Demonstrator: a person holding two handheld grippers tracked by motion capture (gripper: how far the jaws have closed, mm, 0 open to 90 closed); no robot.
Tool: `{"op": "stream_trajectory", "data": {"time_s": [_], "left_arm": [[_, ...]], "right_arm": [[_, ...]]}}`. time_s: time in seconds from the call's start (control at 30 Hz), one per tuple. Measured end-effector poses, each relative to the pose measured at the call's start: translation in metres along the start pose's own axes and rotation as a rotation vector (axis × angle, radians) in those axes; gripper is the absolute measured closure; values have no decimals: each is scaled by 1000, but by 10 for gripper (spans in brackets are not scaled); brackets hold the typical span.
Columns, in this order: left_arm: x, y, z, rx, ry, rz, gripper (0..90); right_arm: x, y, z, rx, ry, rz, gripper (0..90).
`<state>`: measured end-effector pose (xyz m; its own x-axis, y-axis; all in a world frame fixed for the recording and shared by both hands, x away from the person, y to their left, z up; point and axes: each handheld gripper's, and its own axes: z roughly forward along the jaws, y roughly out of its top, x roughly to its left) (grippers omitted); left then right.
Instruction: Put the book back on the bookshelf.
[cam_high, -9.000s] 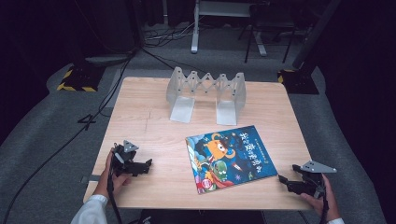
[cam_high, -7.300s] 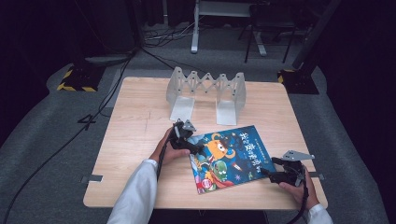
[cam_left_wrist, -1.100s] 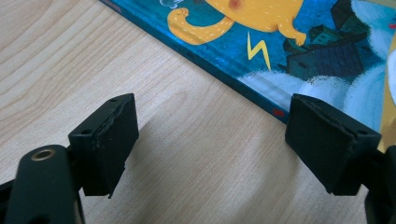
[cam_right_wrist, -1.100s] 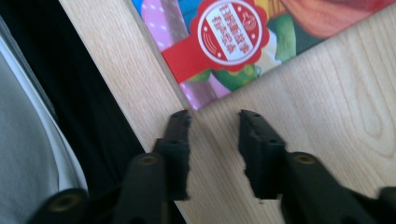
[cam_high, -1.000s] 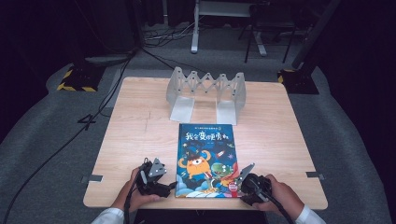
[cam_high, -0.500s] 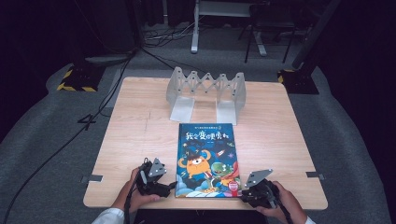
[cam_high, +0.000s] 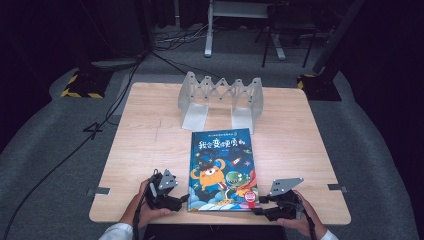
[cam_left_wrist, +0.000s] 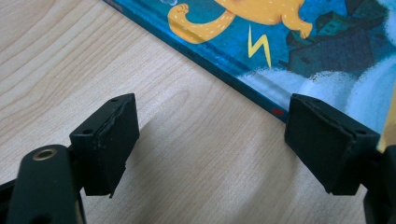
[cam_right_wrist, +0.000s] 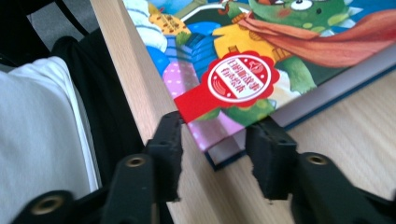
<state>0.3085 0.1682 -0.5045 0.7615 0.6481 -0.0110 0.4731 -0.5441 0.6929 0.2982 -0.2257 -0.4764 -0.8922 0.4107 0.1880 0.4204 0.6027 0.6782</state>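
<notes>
High view: book (cam_high: 221, 168) lies flat, cover up, on the bench (cam_high: 140, 145), near edge close to the bench's front edge. Grey zigzag rack (cam_high: 221, 100) stands behind it, near the far edge. Left hand-held gripper (cam_high: 181, 201) sits just beside the book's near-left corner. Right hand-held gripper (cam_high: 257, 205) is at the near-right corner, grey plate on top.

Left gripper view: left hand-held gripper (cam_left_wrist: 212, 140) jaws wide apart, bare wood between them. Book's spine edge (cam_left_wrist: 243, 81) runs diagonally ahead; right jaw overlaps the cover in the frame, can't tell if it touches.

Right gripper view: right hand-held gripper (cam_right_wrist: 214, 149) jaws have just been opening, now partly apart, the book's corner (cam_right_wrist: 224, 149) between them, pads not pressing. Red seal sticker (cam_right_wrist: 240, 77) just past the jaws. White sleeve (cam_right_wrist: 42, 135) below the bench edge.
</notes>
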Motion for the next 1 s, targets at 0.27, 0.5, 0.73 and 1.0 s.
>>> {"op": "stream_trajectory", "data": {"time_s": [0.27,0.5,0.73,1.0], "left_arm": [[0,-1,0,-3,0,-4,182],[0,-1,0,-3,1,-3,182],[0,-1,0,-3,1,-3,182],[0,-1,0,-3,1,-3,182]], "right_arm": [[-19,15,-2,-48,89,58,338],[-37,31,4,-70,122,92,288],[-53,50,12,-90,110,111,284],[-68,65,29,-96,120,120,266]]}}
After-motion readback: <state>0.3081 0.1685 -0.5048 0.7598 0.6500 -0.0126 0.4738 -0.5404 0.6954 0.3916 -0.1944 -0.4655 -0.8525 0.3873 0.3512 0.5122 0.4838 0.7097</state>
